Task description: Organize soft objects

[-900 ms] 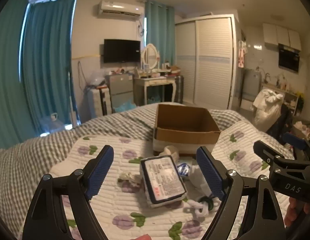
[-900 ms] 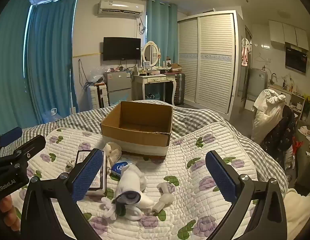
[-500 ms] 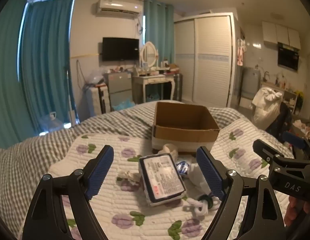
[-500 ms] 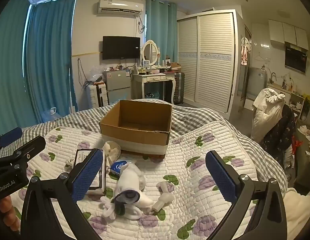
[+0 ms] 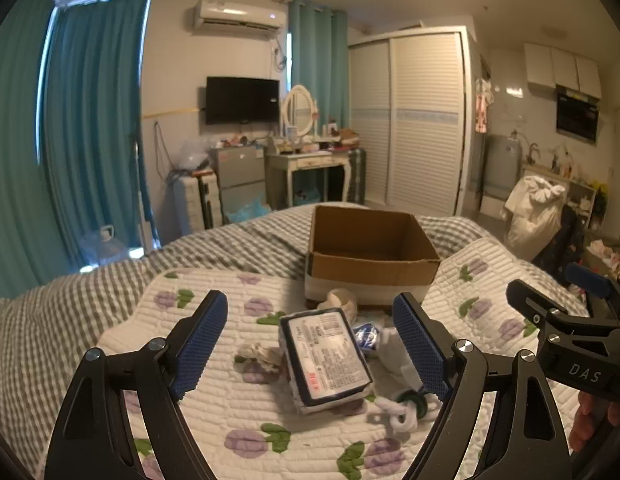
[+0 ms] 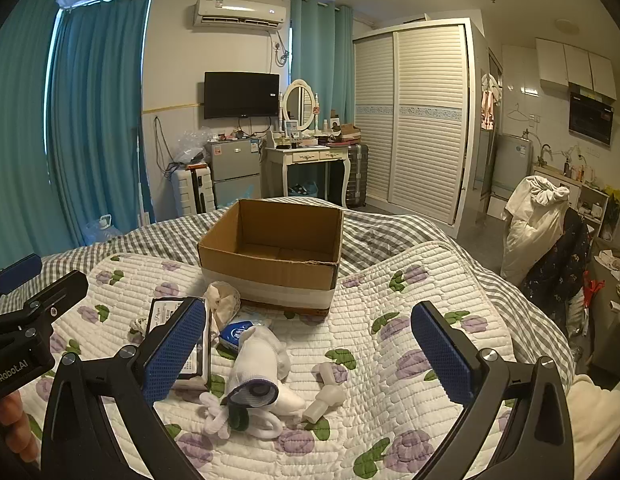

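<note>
An open, empty cardboard box (image 5: 369,256) (image 6: 270,256) stands on the quilted bed. In front of it lie several soft things: a wrapped tissue pack (image 5: 323,358) (image 6: 170,316), a rolled white sock bundle (image 6: 256,376) (image 5: 395,356), a beige cloth ball (image 6: 224,302) (image 5: 339,300), a blue-and-white packet (image 6: 236,332) (image 5: 365,336), a white hair tie (image 6: 226,418) (image 5: 401,412) and a small white piece (image 6: 325,394). My left gripper (image 5: 310,344) is open above the tissue pack. My right gripper (image 6: 308,354) is open above the sock bundle. Both are empty.
The floral quilt (image 6: 409,320) covers a grey checked blanket (image 5: 70,304). Beyond the bed stand a dressing table (image 6: 310,160), a small fridge (image 6: 234,168), a wardrobe (image 6: 413,120) and a chair with clothes (image 6: 541,224) at the right.
Both grippers have drifted slightly; the scene shifts a little in both views. The jaws stay open and nothing on the bed has moved.
</note>
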`<state>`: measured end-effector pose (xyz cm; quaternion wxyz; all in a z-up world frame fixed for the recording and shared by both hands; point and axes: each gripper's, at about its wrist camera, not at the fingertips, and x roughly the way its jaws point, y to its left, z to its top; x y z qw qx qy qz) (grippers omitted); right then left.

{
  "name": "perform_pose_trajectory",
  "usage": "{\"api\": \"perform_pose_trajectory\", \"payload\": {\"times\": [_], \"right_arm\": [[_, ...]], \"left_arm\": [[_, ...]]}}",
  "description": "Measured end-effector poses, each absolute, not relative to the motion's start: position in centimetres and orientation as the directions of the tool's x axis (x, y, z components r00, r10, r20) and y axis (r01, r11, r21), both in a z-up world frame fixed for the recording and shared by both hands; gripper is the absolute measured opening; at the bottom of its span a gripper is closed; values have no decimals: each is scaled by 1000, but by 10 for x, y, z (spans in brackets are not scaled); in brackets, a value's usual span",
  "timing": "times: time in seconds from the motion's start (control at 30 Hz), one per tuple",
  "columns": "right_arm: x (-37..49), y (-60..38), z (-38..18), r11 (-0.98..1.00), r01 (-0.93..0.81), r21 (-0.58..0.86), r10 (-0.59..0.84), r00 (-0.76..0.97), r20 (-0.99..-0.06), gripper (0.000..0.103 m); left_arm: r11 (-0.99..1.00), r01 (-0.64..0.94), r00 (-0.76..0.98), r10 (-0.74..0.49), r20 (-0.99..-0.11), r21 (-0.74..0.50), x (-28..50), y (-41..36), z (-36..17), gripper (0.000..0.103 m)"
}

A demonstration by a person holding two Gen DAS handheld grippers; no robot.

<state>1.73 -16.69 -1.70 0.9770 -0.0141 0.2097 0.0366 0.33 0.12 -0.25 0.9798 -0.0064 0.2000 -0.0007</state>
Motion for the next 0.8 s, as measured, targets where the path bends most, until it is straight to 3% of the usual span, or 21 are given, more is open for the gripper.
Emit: {"api": "perform_pose_trajectory", "payload": {"times": [0.8], "right_arm": [[19,-167,-20,997,-82,-15,68,909,-412,103]], "left_arm": [[1000,-1,918,-4,-397,-12,2,4,-6,86]]}}
